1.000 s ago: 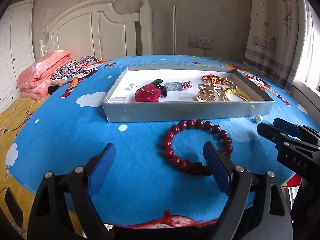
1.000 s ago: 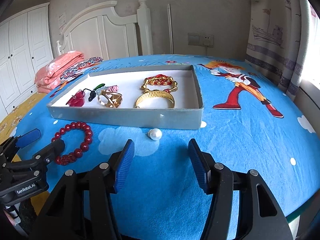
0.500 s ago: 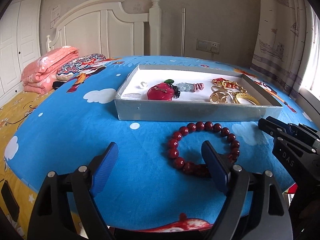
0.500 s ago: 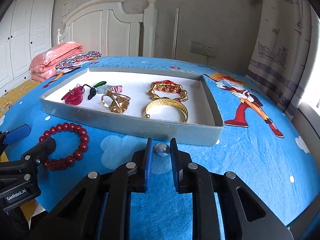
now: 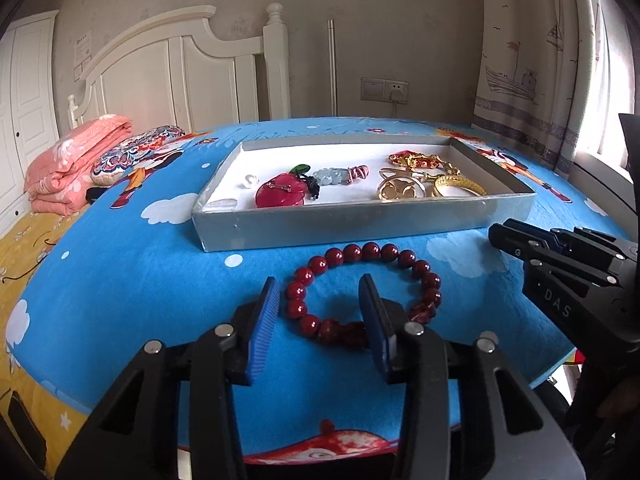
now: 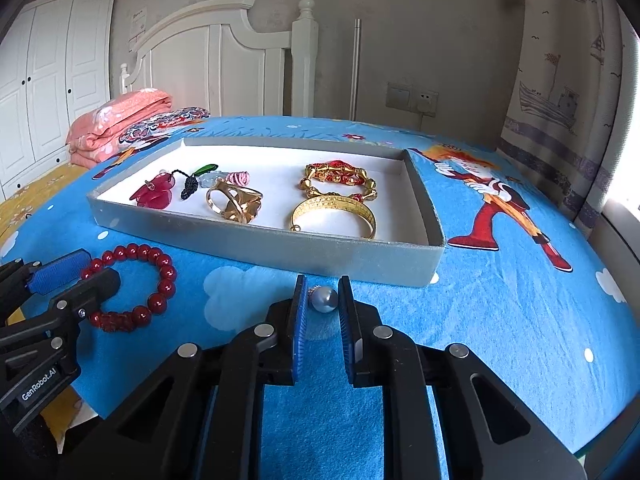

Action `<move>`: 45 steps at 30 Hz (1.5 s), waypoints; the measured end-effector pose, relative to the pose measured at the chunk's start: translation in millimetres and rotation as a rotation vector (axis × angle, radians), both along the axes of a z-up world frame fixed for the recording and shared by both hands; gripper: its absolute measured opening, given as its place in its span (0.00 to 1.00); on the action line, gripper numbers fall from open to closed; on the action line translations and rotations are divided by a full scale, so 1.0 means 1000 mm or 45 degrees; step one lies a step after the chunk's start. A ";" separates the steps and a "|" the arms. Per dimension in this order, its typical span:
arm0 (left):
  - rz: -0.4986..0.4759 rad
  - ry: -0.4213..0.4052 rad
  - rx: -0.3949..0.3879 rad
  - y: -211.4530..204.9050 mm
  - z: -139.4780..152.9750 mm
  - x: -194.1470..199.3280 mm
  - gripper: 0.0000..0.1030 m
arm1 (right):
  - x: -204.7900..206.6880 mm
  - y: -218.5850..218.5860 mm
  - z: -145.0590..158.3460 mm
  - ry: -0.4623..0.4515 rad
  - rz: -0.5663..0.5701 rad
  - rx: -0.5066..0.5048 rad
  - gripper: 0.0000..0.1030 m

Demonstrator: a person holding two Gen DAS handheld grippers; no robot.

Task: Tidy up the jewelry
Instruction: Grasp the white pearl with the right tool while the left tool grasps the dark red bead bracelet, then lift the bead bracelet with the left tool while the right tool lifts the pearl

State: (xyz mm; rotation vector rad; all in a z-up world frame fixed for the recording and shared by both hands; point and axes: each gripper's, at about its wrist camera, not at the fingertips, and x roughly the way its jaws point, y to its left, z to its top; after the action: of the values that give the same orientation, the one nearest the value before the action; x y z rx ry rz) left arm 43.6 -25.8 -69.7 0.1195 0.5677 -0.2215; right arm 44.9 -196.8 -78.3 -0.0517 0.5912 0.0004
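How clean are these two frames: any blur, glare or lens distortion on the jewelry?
Left wrist: sharp; fisheye bows the grey tray; the window at right is blown out; the red bead bracelet is evenly lit, casting a soft shadow. Right wrist: sharp too; the pearl between the right gripper pads shows a highlight; dark vignette in the corners.

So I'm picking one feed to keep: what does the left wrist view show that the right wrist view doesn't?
Only the left wrist view shows a small white bead in the tray's corner. Only the right wrist view shows the pearl between the right gripper jaws, and the gold bangle unobstructed. Both show the grey tray, the red bead bracelet at the left gripper, and the red pendant.
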 end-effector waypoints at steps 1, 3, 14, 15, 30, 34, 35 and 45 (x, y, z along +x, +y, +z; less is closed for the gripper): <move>-0.002 -0.007 0.014 0.001 0.000 0.004 0.43 | 0.000 0.000 0.000 0.000 0.002 0.000 0.16; 0.018 0.000 0.028 0.007 0.000 0.015 0.54 | -0.002 -0.001 0.000 -0.001 0.003 0.003 0.16; 0.171 0.057 -0.101 0.047 0.007 0.004 0.66 | -0.003 -0.002 0.000 -0.003 0.003 0.026 0.16; 0.163 0.052 -0.096 0.046 0.007 0.001 0.66 | -0.003 -0.003 0.000 -0.002 0.003 0.029 0.16; 0.061 0.037 -0.072 0.034 0.006 -0.005 0.08 | -0.008 -0.003 0.000 0.000 0.033 0.035 0.16; 0.058 0.046 -0.065 0.040 0.007 0.010 0.07 | -0.010 -0.001 -0.001 -0.001 0.043 0.029 0.16; 0.055 0.046 -0.056 0.039 0.007 0.012 0.07 | -0.010 -0.001 0.000 -0.001 0.043 0.030 0.16; 0.032 0.067 -0.053 0.025 0.001 0.013 0.32 | -0.009 -0.001 0.000 -0.001 0.044 0.031 0.16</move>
State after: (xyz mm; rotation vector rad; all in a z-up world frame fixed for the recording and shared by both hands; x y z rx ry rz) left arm 56.3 -0.8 -68.9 0.0666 0.6162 -0.2126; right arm 35.5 -197.4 -78.6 -0.0383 0.5896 0.0412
